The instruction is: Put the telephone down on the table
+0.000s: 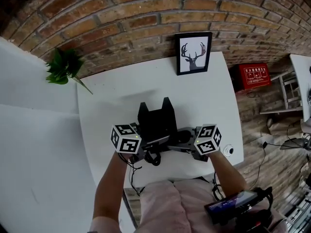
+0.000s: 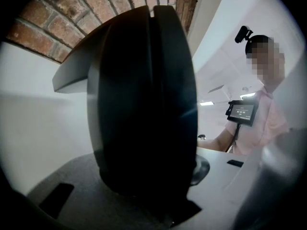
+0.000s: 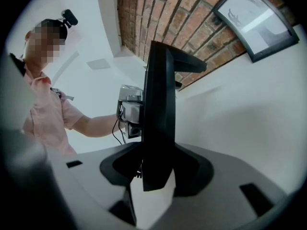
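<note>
The black telephone (image 1: 156,121) is over the white tabletop (image 1: 107,96). The left hand-held gripper (image 1: 145,148) is clamped on it at 8 o'clock and the right hand-held gripper (image 1: 183,143) at 4 o'clock.

1. Telephone (image 1: 156,120): one, black.
2. Grippers: two, namely the left gripper (image 1: 147,143) and the right gripper (image 1: 181,141).
3. Table (image 1: 121,89): one, white.
4. Framed picture (image 1: 193,53): one, showing a deer's head.
5. Plant sprig (image 1: 64,66): one, green.
6. Red box (image 1: 253,75): one.
7. Small white round object (image 1: 228,150): one; kind not determinable.
8. Device with a lit screen (image 1: 232,204): one.
9. Person (image 1: 165,205): one, with two forearms in view.
</note>
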Demonstrator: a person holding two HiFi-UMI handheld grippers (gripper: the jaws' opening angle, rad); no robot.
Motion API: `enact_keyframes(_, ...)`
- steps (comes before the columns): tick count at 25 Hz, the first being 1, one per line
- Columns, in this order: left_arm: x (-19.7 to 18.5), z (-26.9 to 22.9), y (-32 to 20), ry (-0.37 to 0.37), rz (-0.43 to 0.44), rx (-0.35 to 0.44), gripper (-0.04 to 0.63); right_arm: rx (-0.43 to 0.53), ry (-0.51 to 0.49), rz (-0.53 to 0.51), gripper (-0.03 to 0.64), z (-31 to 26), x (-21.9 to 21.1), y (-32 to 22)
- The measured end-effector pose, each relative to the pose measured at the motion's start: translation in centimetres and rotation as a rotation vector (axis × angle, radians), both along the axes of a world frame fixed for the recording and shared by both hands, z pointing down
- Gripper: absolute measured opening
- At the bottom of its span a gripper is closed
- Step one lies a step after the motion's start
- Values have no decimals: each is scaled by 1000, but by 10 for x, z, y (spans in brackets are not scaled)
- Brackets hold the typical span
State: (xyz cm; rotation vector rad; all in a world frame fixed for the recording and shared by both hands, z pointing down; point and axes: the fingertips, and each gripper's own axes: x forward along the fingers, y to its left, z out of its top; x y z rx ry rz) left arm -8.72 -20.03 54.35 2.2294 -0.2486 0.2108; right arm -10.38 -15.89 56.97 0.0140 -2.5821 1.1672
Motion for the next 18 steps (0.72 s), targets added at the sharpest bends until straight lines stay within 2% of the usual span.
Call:
enact_keyframes(11, -1, 16, -1, 47, -19, -108, 172, -77, 29, -6, 192, 11, 1, 2)
enact_keyframes(18, -2, 22, -4, 36, -5, -140, 172, -131, 76, 3, 198, 17, -2, 0)
